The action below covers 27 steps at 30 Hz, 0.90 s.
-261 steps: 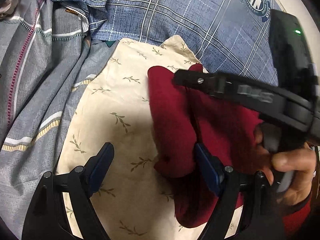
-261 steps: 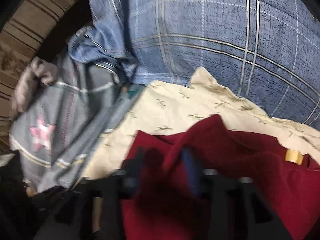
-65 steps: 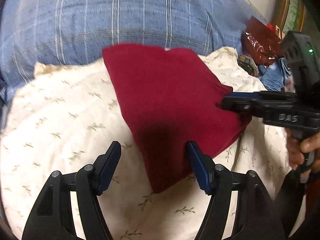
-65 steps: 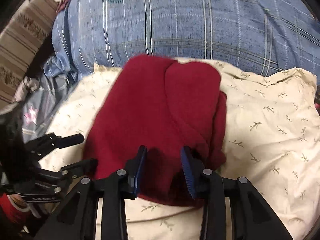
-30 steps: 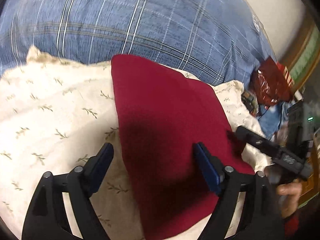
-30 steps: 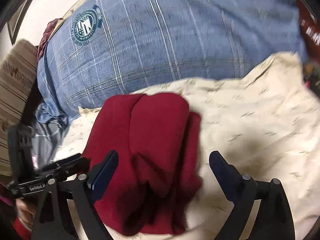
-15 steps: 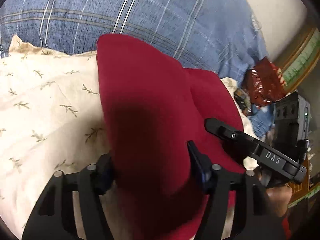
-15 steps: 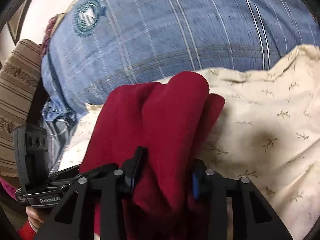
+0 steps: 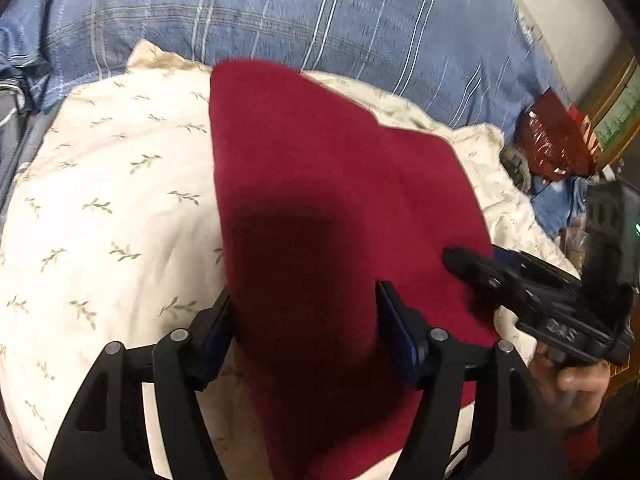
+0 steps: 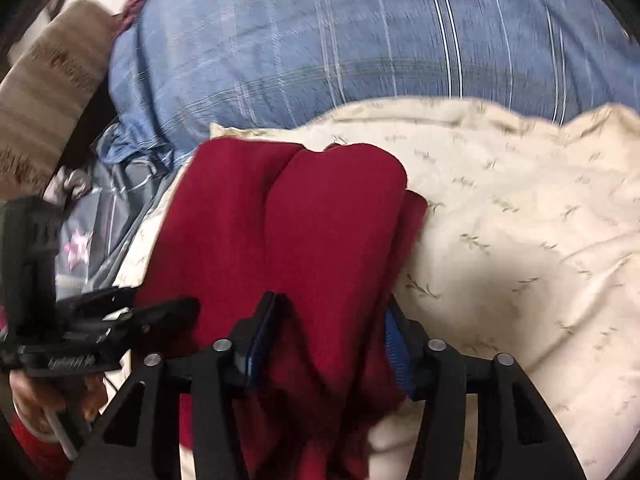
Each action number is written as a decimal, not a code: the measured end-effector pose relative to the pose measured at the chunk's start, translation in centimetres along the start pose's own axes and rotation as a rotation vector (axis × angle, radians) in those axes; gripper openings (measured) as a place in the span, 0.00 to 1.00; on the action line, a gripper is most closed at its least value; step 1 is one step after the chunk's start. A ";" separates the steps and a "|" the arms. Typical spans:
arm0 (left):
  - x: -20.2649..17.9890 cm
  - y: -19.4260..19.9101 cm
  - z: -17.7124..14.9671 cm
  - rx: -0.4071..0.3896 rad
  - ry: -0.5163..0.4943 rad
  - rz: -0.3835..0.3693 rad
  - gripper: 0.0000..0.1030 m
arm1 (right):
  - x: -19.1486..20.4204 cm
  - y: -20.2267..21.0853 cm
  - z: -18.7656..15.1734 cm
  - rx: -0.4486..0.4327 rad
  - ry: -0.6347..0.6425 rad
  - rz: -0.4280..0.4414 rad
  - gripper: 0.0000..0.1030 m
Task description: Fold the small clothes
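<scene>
A folded dark red garment [image 9: 320, 200] lies on a cream leaf-print pillow [image 9: 112, 208]. My left gripper [image 9: 304, 320] is shut on the garment's near edge, the thick fold bulging between its blue pads. My right gripper [image 10: 324, 340] is shut on the other side of the red garment [image 10: 304, 220], cloth bunched between its fingers. Each gripper shows in the other's view: the right gripper [image 9: 472, 264] at the garment's right edge, the left gripper [image 10: 168, 308] at its left edge.
A large blue plaid pillow [image 9: 300, 12] lies behind the cream pillow [image 10: 520, 220]. Grey striped bedding [image 10: 92, 232] with a pink star is at the left. A red foil bag [image 9: 560, 140] and clutter sit at the far right. A brown striped cushion [image 10: 48, 92] is at upper left.
Both grippers went from open beside the red garment to shut on its opposite edges. The garment now bulges up between them.
</scene>
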State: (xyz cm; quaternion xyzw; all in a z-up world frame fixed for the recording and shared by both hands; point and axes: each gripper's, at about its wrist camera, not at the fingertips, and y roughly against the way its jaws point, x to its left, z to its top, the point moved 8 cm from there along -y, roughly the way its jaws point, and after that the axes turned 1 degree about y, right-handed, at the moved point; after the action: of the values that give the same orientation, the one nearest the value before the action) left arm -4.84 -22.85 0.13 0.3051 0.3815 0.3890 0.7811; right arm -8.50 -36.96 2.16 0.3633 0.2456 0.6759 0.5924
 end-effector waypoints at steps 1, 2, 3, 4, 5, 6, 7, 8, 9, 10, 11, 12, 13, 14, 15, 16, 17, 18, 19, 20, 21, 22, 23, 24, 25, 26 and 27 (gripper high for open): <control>-0.1 0.5 0.0 -0.015 -0.014 0.012 0.67 | 0.4 1.2 0.1 -0.026 0.025 -0.010 0.52; -0.2 1.0 0.0 -0.030 -0.033 0.027 0.67 | 1.1 2.6 0.3 -0.059 0.055 -0.006 0.52; -0.3 1.2 0.1 -0.043 -0.048 0.044 0.68 | 1.9 3.7 0.5 -0.086 0.086 0.002 0.52; -0.3 1.4 0.1 -0.055 -0.060 0.064 0.69 | 2.6 4.3 0.7 -0.099 0.110 0.007 0.52; -0.3 1.6 0.1 -0.067 -0.072 0.086 0.69 | 3.7 4.6 0.7 -0.108 0.140 0.012 0.50; -0.4 1.8 0.0 -0.083 -0.082 0.110 0.69 | 4.4 4.8 0.7 -0.111 0.159 0.019 0.49; -0.5 2.0 -0.1 -0.099 -0.090 0.131 0.70 | 5.2 4.5 0.5 -0.112 0.173 0.018 0.48; -0.3 2.4 -0.4 -0.111 -0.096 0.144 0.70 | 5.4 4.2 0.4 -0.107 0.178 0.012 0.47; -0.3 2.6 -0.5 -0.129 -0.101 0.164 0.70 | 5.5 3.3 -0.2 -0.090 0.181 0.000 0.47; 0.0 3.0 -0.7 -0.141 -0.102 0.176 0.70 | 5.2 2.2 -0.9 -0.066 0.179 -0.021 0.43; 0.2 3.3 -0.9 -0.156 -0.101 0.189 0.70 | 4.6 0.7 -1.9 -0.037 0.177 -0.057 0.41; 0.4 3.7 -1.1 -0.168 -0.097 0.197 0.70 | 4.1 -0.1 -2.7 -0.018 0.175 -0.087 0.41; 0.5 4.1 -1.3 -0.182 -0.093 0.209 0.70 | 3.9 -0.5 -3.3 -0.019 0.173 -0.101 0.41; 0.5 4.3 -1.3 -0.190 -0.093 0.219 0.70 | 3.9 -0.4 -3.5 -0.044 0.171 -0.104 0.41; 0.6 4.7 -1.5 -0.204 -0.095 0.235 0.70 | 4.1 0.0 -3.7 -0.062 0.163 -0.094 0.41; 0.5 5.0 -1.5 -0.216 -0.098 0.247 0.70 | 4.4 0.2 -3.8 -0.060 0.150 -0.072 0.44; 0.5 5.4 -1.7 -0.230 -0.101 0.263 0.70 | 4.6 0.4 -3.9 -0.053 0.137 -0.053 0.44; 0.5 5.6 -1.7 -0.236 -0.100 0.270 0.70 | 4.7 0.7 -4.1 -0.043 0.119 -0.033 0.45; 0.3 5.7 -1.8 -0.242 -0.099 0.275 0.70 | 4.9 1.0 -4.2 -0.042 0.110 -0.025 0.49; 0.3 6.0 -1.9 -0.251 -0.099 0.278 0.70 | 4.9 1.5 -4.3 -0.050 0.109 -0.026 0.52; 0.2 6.3 -2.0 -0.260 -0.099 0.281 0.70 | 5.0 2.1 -4.4 -0.063 0.112 -0.035 0.53; 0.1 6.6 -2.1 -0.266 -0.100 0.285 0.70 | 4.9 2.7 -4.5 -0.077 0.112 -0.043 0.57; 0.1 7.0 -2.1 -0.277 -0.100 0.295 0.71 | 5.0 3.1 -4.4 -0.091 0.110 -0.046 0.61; 0.0 7.3 -2.2 -0.286 -0.100 0.303 0.72 | 5.2 3.7 -4.4 -0.104 0.105 -0.046 0.63; -0.1 7.6 -2.3 -0.297 -0.104 0.311 0.74 | 5.2 4.1 -4.4 -0.112 0.102 -0.045 0.65; -0.3 7.8 -2.4 -0.304 -0.108 0.315 0.75 | 5.2 4.6 -4.3 -0.123 0.098 -0.046 0.66; -0.4 8.1 -2.5 -0.311 -0.110 0.318 0.76 | 5.2 4.9 -4.2 -0.128 0.097 -0.051 0.66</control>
State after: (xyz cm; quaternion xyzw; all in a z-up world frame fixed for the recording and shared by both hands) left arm -10.11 -18.64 5.26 0.2581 0.2210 0.5439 0.7673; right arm -15.05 -32.29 4.34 0.2849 0.2394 0.6919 0.6187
